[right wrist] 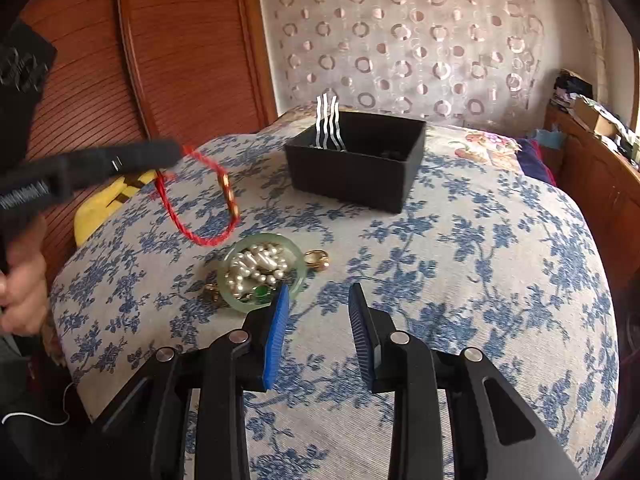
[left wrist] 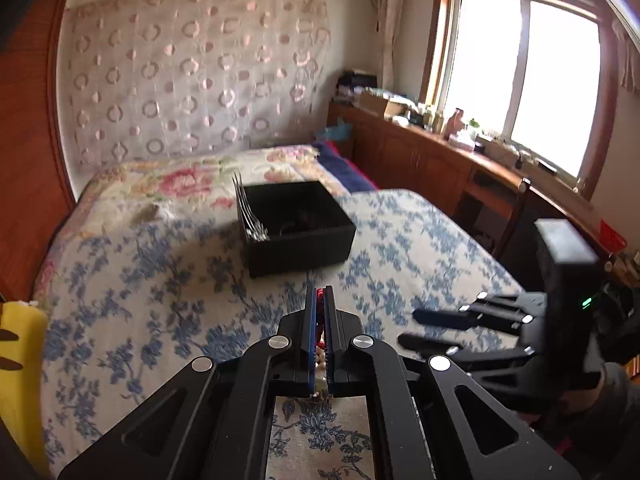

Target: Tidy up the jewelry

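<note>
Left hand-held gripper point(right wrist: 178, 151) is clamped on a red cord point(right wrist: 200, 216), which dangles in a loop above the bed point(right wrist: 480, 280), short of the black box point(right wrist: 356, 168). To land it well, I'd carry it over the near rim, clear of the silver pins point(right wrist: 328, 124) in one corner, and let the loop settle inside before letting go. Right hand-held gripper point(right wrist: 318, 320) hangs part open and empty beside the green bangle point(right wrist: 264, 268) holding pearls point(right wrist: 256, 266), with bare bed to its right.

Dark items inside the black box point(left wrist: 298, 224) are perhaps jewelry, too blurred to tell.
</note>
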`<state>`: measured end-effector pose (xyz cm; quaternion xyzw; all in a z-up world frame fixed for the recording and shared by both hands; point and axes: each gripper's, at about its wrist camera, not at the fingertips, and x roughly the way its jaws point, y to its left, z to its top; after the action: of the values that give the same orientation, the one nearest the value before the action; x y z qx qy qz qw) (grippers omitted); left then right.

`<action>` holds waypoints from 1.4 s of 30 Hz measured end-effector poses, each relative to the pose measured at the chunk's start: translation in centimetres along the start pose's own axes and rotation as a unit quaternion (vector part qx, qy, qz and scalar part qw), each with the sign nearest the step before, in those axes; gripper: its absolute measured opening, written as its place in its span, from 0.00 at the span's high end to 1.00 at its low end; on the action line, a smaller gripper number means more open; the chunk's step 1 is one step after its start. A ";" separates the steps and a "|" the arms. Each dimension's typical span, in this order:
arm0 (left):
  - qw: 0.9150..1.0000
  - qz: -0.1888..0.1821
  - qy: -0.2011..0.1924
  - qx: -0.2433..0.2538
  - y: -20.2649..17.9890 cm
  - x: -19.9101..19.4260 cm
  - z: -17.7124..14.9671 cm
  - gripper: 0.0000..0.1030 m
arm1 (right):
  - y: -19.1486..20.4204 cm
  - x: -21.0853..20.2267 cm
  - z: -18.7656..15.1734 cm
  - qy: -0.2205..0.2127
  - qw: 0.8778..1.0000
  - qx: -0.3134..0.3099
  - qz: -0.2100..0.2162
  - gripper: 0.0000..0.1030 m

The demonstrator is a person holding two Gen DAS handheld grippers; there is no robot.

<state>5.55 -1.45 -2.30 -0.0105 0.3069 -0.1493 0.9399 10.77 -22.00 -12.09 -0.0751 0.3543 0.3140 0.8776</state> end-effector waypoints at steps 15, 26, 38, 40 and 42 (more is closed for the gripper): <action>0.999 0.017 -0.017 -0.029 3.0 -2.6 -1.0 0.98 | 2.7 3.6 1.4 0.036 0.998 -0.006 0.047 0.18; 0.999 0.018 -0.014 -0.039 3.7 -2.4 -1.9 0.98 | 4.1 7.2 2.3 0.078 0.996 -0.012 0.033 0.18; 0.999 0.026 -0.006 -0.043 4.4 -1.4 -2.2 0.98 | 3.8 6.0 2.8 0.054 0.998 -0.035 0.017 0.28; 0.999 0.028 -0.006 -0.041 4.5 -1.1 -1.9 0.98 | 3.5 5.3 3.2 0.044 0.998 -0.037 0.017 0.28; 0.999 0.030 -0.006 -0.038 4.7 -0.9 -1.5 0.98 | 3.1 4.8 3.9 0.035 0.999 -0.038 0.011 0.28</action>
<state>5.26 3.37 -3.53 -0.0381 0.3065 -0.1090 0.9448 13.79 -15.84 -12.13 -0.1154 0.3735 0.3344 0.8575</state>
